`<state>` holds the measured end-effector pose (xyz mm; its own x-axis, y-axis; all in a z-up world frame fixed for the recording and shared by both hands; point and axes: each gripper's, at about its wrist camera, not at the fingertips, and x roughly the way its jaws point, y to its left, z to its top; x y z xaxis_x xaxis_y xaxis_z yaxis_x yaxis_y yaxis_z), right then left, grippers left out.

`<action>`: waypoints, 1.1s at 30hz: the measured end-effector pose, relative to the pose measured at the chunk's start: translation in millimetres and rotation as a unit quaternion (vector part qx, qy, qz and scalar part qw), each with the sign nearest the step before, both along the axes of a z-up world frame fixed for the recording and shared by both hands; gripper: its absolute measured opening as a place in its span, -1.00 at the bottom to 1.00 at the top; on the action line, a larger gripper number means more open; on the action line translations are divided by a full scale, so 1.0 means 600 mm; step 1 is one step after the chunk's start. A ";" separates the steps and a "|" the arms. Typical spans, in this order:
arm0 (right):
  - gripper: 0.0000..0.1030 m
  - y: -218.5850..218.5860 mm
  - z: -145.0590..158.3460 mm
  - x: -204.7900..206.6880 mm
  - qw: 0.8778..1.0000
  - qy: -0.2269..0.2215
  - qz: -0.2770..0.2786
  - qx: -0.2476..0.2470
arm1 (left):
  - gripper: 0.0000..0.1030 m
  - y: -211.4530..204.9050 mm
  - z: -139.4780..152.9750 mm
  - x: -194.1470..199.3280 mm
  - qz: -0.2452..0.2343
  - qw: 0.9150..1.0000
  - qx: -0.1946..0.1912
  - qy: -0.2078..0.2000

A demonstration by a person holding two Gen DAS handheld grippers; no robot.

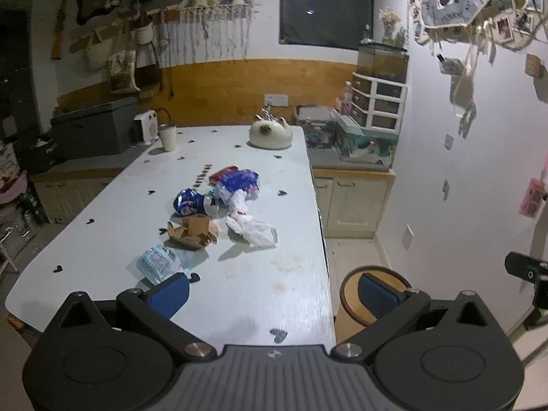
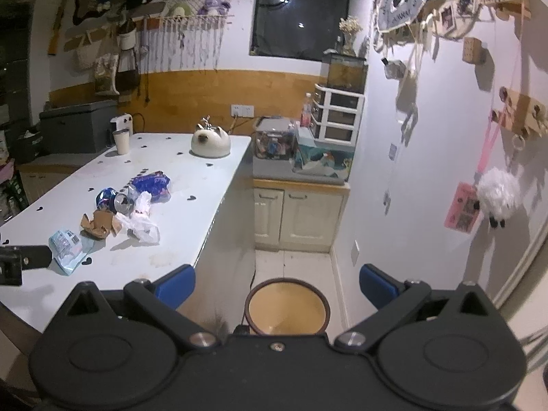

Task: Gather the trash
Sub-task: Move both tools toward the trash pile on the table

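Observation:
Trash lies in a loose pile on the white table (image 1: 260, 294): a clear plastic packet (image 1: 158, 263) nearest me, torn brown cardboard (image 1: 191, 230), a crushed blue can (image 1: 195, 202), a white plastic bag (image 1: 251, 227) and a blue-and-red wrapper (image 1: 236, 179). My left gripper (image 1: 274, 293) is open above the table's near edge, with nothing between its fingers. The right wrist view shows the same pile, with the packet (image 2: 66, 245), cardboard (image 2: 101, 224) and can (image 2: 113, 200). My right gripper (image 2: 277, 286) hangs open over a round tan bin (image 2: 287, 308) on the floor by the table's right side.
A white cup (image 1: 167, 136) and a cream teapot (image 1: 270, 132) stand at the table's far end. A low cabinet (image 2: 301, 212) with boxes and drawers fills the far right corner. The bin (image 1: 371, 294) also shows beyond the table's right edge. The left gripper's body (image 2: 17, 262) juts in at the left.

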<state>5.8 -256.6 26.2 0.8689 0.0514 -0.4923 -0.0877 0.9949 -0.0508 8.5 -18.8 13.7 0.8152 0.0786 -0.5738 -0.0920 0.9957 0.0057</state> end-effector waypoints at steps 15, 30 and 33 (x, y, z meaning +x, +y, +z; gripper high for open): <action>1.00 -0.015 0.031 0.098 0.995 -0.046 0.089 0.008 | 1.00 0.003 0.047 0.041 0.087 0.995 0.019 -0.042; 1.00 0.155 0.038 0.232 0.986 -0.056 0.151 0.032 | 1.00 0.191 0.009 0.151 0.129 0.991 0.017 -0.008; 1.00 0.209 0.032 0.265 0.987 -0.048 0.149 0.042 | 1.00 0.245 -0.011 0.188 0.124 0.992 0.018 0.014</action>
<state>164.8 -131.1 45.3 0.8517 0.3492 -0.3908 -0.3759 0.9266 0.0090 121.0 128.1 7.0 0.7521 0.2950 -0.5894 -0.3328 0.9418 0.0467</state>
